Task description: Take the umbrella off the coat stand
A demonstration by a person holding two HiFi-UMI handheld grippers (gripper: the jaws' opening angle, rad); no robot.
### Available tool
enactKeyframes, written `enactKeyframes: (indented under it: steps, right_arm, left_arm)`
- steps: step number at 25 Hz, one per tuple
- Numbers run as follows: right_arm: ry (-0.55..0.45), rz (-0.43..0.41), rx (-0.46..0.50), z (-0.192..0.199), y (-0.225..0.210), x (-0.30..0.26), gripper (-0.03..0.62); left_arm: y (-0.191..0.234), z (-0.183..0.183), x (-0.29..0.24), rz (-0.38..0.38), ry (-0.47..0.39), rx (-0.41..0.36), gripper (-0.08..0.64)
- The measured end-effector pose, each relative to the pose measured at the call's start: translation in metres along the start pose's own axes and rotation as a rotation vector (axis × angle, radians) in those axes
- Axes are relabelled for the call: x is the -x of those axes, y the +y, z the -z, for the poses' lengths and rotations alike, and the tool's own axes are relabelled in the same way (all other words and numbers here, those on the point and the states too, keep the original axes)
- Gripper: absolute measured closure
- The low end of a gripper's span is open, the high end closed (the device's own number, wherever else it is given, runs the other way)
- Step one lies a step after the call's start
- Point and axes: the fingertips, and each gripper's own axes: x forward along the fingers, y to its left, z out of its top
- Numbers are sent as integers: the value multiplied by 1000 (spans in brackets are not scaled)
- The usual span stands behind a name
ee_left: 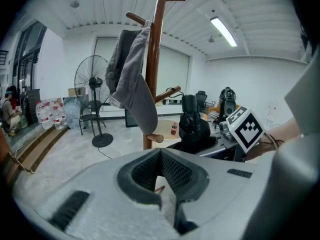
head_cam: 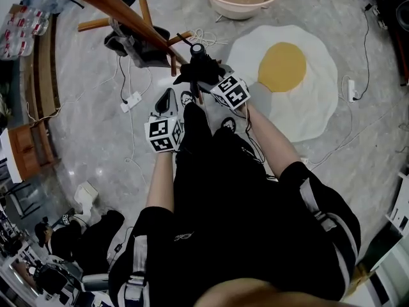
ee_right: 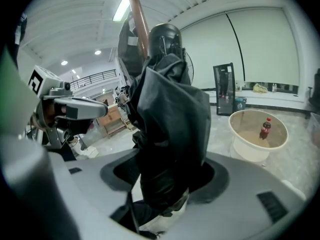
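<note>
right gripper (ee_right: 165, 181): clamped on folded black fabric umbrella (ee_right: 170, 129) | left gripper (ee_left: 161, 156): closed, empty | risk: umbrella top beyond jaws may snag brown wooden coat stand (ee_right: 139, 19), tipping it

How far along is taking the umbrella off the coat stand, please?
Done: the right claw is shut on the folded black umbrella. In hand: the umbrella sits close by the coat stand; whether it has cleared the pegs I cannot tell. Left: carry it clear. The left claw is shut and empty.
</note>
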Motion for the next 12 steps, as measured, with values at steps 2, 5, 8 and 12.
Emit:
enactKeyframes:
  steps: [2,5,8,12]
  right_arm:
    - [-8,10,-7,0,-2,6,331]
    - [-21,24,-11,-1,-5,15,331]
    - [-30,36,-11,-2,-10,20,331]
    - [-42,52,-22,-3,-16,27,331]
  left_arm:
    - [-5,-1,-1,9,0,-3,560]
    - [-13,-2,-4,24,4,-12,560]
    - [-19,-3,-9,40,6,-23,560]
    - [-25,-6,-14,56,6,-36,560]
